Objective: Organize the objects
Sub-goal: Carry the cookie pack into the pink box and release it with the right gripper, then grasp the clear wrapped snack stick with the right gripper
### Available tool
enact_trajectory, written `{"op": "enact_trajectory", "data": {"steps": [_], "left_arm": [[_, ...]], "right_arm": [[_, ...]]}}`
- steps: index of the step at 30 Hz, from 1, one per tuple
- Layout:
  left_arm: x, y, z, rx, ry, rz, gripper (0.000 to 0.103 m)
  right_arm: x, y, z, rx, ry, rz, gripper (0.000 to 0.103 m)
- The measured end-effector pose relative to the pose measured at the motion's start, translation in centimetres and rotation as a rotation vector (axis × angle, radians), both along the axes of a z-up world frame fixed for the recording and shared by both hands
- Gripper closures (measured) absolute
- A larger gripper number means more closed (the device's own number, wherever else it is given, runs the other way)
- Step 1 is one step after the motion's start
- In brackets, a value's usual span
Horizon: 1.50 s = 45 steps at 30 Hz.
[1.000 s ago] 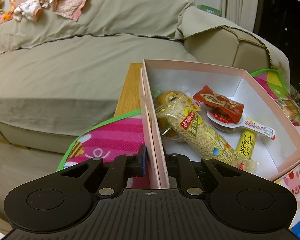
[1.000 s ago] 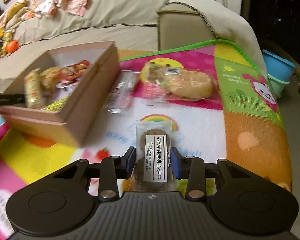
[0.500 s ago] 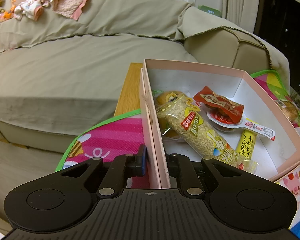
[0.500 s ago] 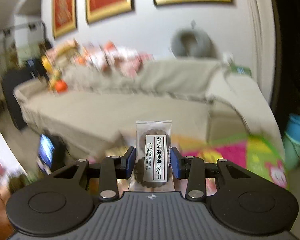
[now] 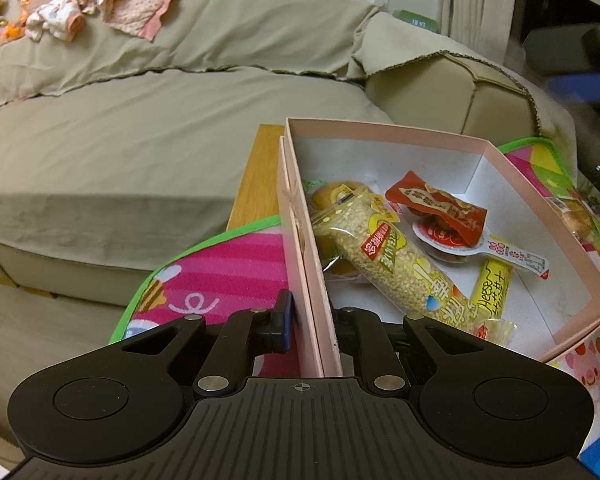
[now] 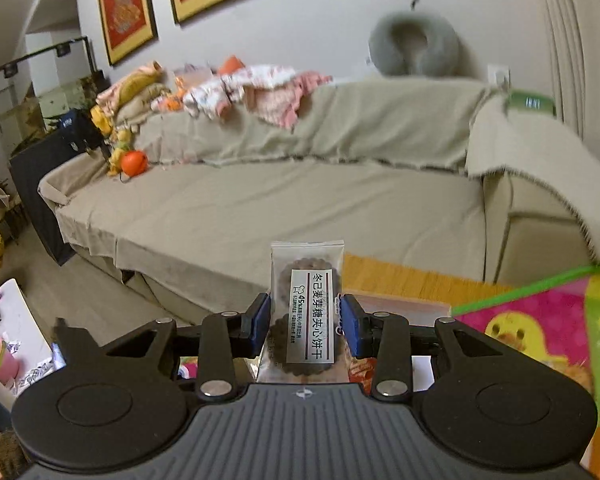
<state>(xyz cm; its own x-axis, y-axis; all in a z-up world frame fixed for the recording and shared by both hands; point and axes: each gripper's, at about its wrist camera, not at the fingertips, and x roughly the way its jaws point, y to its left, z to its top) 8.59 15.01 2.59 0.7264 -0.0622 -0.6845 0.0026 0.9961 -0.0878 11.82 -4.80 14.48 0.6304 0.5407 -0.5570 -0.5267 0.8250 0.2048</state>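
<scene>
**Left gripper pinches the box wall, right gripper carries a biscuit packet above it**

Nearest in the left wrist view, the left gripper (image 5: 310, 320) points steeply downward and is clamped on the near side wall of the pink box (image 5: 380, 132), one blue pad outside, the other finger inside. Just past the fingers, inside the box, lie a long grain-bar packet (image 5: 384, 256), a yellow cheese stick (image 5: 494, 288), a red sachet (image 5: 436, 204) over a small sealed cup, and an orange-wrapped snack farther back. The box sits on a colourful play mat (image 5: 220, 276) that covers a wooden table (image 5: 260, 176).

The right gripper (image 6: 306, 320) tilts moderately downward, its jaws having just been opening (the biscuit packet (image 6: 308, 308) stands upright between the blue pads, the left pad touching it, a sliver of gap at the right). Below it show bits of the box and mat.

Beyond both: a beige-covered sofa (image 6: 280, 200), clothes heaped on its back, a grey neck pillow (image 6: 414, 46) and framed red pictures on the wall.
</scene>
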Motion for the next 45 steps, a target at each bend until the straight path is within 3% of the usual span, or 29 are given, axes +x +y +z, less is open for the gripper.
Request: {"op": "enact_trajectory", "data": {"steps": [13, 24, 28, 37, 40, 41, 43, 45], "left_arm": [[-0.1, 0.2, -0.1, -0.003, -0.001, -0.001, 0.088], [-0.1, 0.2, -0.1, -0.003, 0.000, -0.002, 0.088], [0.0, 0.2, -0.1, -0.003, 0.000, -0.002, 0.088], [0.0, 0.2, -0.1, -0.003, 0.001, -0.003, 0.088], [0.0, 0.2, -0.1, -0.004, 0.001, -0.002, 0.088], [0.0, 0.1, -0.1, -0.003, 0.002, -0.002, 0.088], [0.1, 0.1, -0.2, -0.002, 0.002, -0.002, 0.088], [0.1, 0.2, -0.2, -0.003, 0.001, -0.003, 0.088]], "right_arm": [[1.3, -4.5, -2.1, -0.011, 0.041, -0.105, 0.054], [6.1, -9.6, -8.2, 0.018, 0.224, -0.291, 0.054], [6.9, -10.4, -9.8, 0.014, 0.239, -0.332, 0.056], [6.6, -11.3, -12.4, 0.018, 0.302, -0.285, 0.056], [5.8, -11.1, -12.6, -0.005, 0.284, -0.263, 0.061], [5.6, -11.2, -12.6, -0.002, 0.297, -0.251, 0.073], [5.0, -10.9, -12.8, -0.037, 0.308, -0.238, 0.082], [3.7, -10.5, -12.7, -0.081, 0.271, -0.217, 0.082]]}}
